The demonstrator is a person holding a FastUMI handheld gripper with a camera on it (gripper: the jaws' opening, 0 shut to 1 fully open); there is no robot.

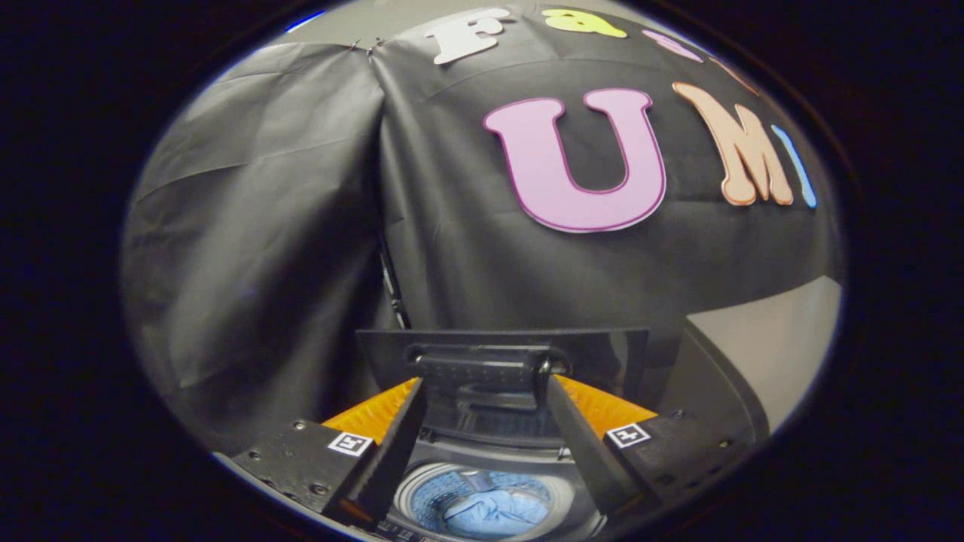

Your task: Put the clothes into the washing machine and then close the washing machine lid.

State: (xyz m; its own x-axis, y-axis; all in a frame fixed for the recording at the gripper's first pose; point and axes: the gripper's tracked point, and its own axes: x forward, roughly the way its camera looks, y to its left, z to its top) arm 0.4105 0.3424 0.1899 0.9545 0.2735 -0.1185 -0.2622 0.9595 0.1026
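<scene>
The washing machine's dark lid (602, 355) stands raised, just ahead of my fingers. Its handle block (482, 370) sits between my fingertips, and my gripper (486, 385) is shut on it from both sides. Below and behind the fingers, the round drum (413, 488) is open. Light blue clothes (493, 513) lie bunched inside it. The machine's grey top panel (489, 446) shows between the fingers, under the lid.
Black cloth (263, 248) hangs close behind the raised lid as the booth's wall. A pale wall (776, 354) shows to the right, beyond the machine's right side.
</scene>
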